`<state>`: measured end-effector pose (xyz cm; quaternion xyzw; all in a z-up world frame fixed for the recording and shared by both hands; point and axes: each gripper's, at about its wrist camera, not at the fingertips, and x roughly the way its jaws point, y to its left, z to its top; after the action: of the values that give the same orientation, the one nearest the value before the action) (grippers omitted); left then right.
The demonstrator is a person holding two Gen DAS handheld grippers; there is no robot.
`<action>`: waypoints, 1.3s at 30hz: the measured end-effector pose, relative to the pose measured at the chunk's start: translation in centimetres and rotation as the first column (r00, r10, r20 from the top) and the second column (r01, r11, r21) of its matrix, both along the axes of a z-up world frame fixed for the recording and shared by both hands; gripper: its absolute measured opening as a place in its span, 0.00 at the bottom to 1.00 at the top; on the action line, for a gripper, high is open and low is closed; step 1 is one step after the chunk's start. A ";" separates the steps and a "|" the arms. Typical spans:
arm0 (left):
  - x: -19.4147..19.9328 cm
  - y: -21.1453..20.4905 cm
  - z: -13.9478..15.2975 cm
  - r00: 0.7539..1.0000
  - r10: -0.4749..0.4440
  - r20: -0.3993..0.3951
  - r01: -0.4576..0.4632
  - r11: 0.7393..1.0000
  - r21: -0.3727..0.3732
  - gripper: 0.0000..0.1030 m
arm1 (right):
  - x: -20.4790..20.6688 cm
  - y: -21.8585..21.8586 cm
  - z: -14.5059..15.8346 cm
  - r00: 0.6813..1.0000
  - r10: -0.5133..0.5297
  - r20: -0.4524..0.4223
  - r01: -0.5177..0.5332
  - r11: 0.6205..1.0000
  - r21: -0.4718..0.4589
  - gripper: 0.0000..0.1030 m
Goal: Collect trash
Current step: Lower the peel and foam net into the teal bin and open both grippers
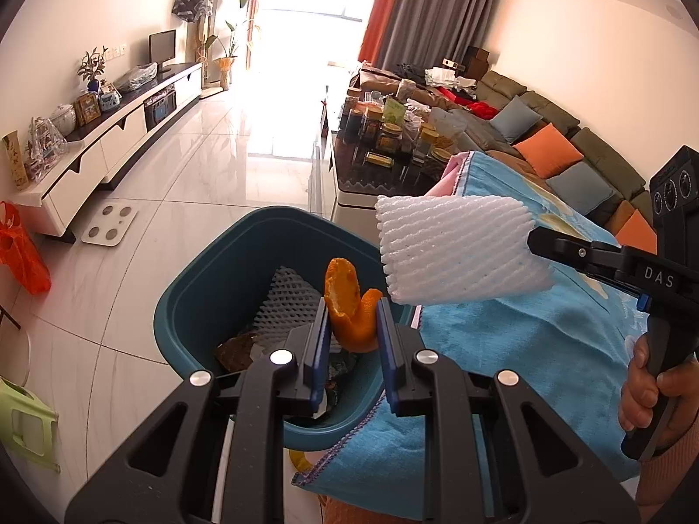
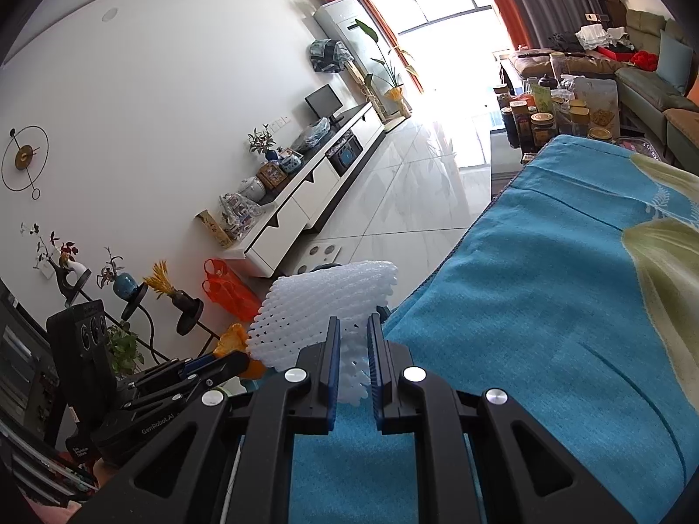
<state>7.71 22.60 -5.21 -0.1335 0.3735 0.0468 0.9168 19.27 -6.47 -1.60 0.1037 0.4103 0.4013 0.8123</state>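
Note:
My left gripper (image 1: 352,323) is shut on an orange peel (image 1: 349,305) and holds it over the open teal trash bin (image 1: 205,288). The bin holds a white foam net (image 1: 288,301) and dark scraps. My right gripper (image 2: 353,340) is shut on a white foam fruit net (image 2: 323,310). In the left wrist view that net (image 1: 454,249) hangs just right of the bin, above the blue towel's edge, held by the right gripper (image 1: 535,240). The left gripper (image 2: 238,360) with the peel (image 2: 231,338) shows at lower left in the right wrist view.
A blue towel (image 1: 524,349) covers the surface right of the bin. Behind it stands a dark coffee table (image 1: 384,174) crowded with jars, then a sofa (image 1: 568,139). A white TV cabinet (image 1: 118,139), a scale (image 1: 109,225) and an orange bag (image 1: 22,253) are at left.

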 end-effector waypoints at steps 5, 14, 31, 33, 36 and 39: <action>0.6 -0.3 -0.3 1.000 0.007 -0.008 -0.007 1.000 -0.001 0.20 | 0.0 0.5 -0.1 1.000 0.002 -0.003 -0.002 1.000 -0.007 0.11; 1.4 -0.6 -0.8 1.000 0.022 -0.020 -0.022 1.000 -0.009 0.20 | -0.1 1.8 -0.1 1.000 0.006 -0.008 -0.006 1.000 -0.025 0.11; 2.7 -1.3 -1.7 0.998 0.046 -0.043 -0.047 0.999 -0.014 0.20 | 0.2 2.9 -0.3 1.000 0.008 -0.017 -0.009 0.999 -0.043 0.11; 3.0 -1.4 -1.9 0.998 0.049 -0.047 -0.049 0.999 -0.014 0.20 | 0.2 2.9 -0.3 1.000 0.009 -0.018 -0.010 0.999 -0.042 0.11; 3.2 -1.5 -2.1 0.997 0.052 -0.053 -0.052 0.999 -0.015 0.20 | 0.2 2.9 -0.4 1.000 0.008 -0.018 -0.009 0.999 -0.045 0.11; 3.5 -1.6 -2.3 0.997 0.057 -0.059 -0.058 0.998 -0.016 0.20 | 0.2 3.0 -0.5 1.000 0.008 -0.019 -0.009 0.999 -0.046 0.11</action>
<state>11.26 21.01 -7.55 -0.1510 0.3968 0.0735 0.9024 19.51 -3.42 -2.07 0.0868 0.4275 0.3942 0.8089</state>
